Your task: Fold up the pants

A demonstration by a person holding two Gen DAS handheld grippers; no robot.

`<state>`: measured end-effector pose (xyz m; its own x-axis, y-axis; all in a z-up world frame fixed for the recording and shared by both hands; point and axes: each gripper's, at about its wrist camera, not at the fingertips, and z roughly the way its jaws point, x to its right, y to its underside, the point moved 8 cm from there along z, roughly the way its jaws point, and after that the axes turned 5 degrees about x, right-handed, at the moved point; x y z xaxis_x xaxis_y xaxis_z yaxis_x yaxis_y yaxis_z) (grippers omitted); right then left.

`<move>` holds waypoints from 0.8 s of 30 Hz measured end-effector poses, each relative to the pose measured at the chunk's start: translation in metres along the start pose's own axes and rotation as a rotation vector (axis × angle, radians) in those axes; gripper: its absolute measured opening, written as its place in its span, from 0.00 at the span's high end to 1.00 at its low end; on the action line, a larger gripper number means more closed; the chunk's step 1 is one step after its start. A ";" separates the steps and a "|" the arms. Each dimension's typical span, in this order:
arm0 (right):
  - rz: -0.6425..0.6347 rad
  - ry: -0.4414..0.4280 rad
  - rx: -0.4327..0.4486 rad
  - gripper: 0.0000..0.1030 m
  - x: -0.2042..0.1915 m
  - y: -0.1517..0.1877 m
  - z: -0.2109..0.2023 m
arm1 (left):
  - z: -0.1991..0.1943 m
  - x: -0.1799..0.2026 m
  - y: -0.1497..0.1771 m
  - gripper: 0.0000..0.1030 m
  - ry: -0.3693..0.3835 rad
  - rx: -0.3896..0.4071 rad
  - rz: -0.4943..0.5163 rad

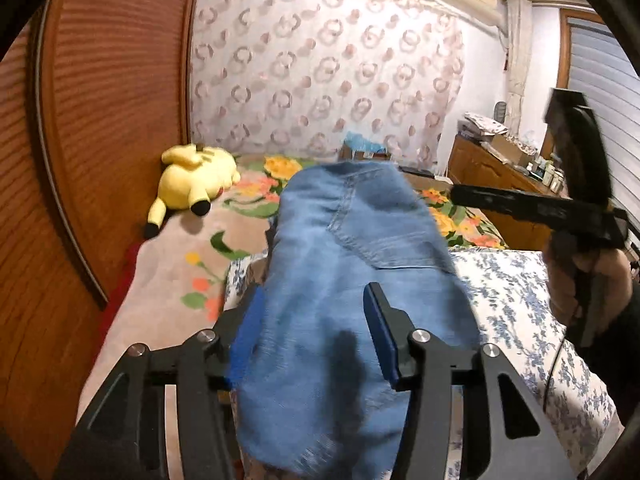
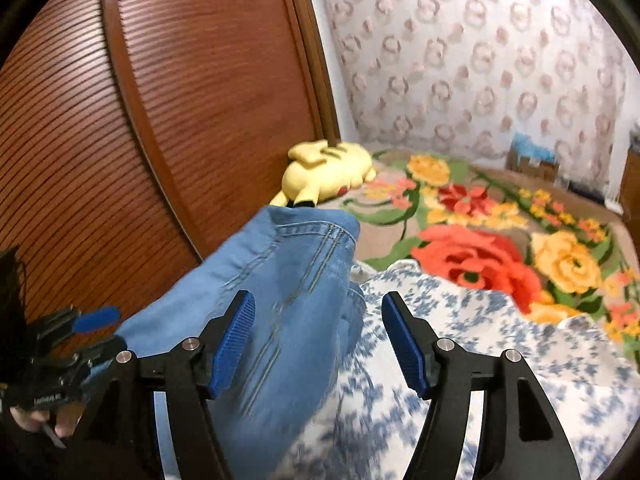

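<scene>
Releasing a fold: jeans (image 1: pixel 340 280) lie between the left gripper's (image 1: pixel 310 340) parted jaws, right gripper (image 2: pixel 318 340) wide and empty beside them; next, regrasp an edge.

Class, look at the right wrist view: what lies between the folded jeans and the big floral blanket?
In the right wrist view, a blue-and-white flowered sheet fills that stretch between the jeans and the floral blanket.
</scene>
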<state>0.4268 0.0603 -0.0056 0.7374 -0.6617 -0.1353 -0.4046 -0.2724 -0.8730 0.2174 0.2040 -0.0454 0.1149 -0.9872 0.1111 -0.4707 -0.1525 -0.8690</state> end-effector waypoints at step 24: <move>0.035 0.235 0.160 0.26 -0.044 0.112 -0.250 | -0.089 0.134 0.009 0.00 0.074 0.108 0.108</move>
<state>0.2138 -0.1159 0.0196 0.5717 -0.8174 -0.0708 -0.3232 -0.1451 -0.9351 0.1510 0.0660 0.0049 0.0024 -0.9989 0.0462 -0.3795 -0.0436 -0.9241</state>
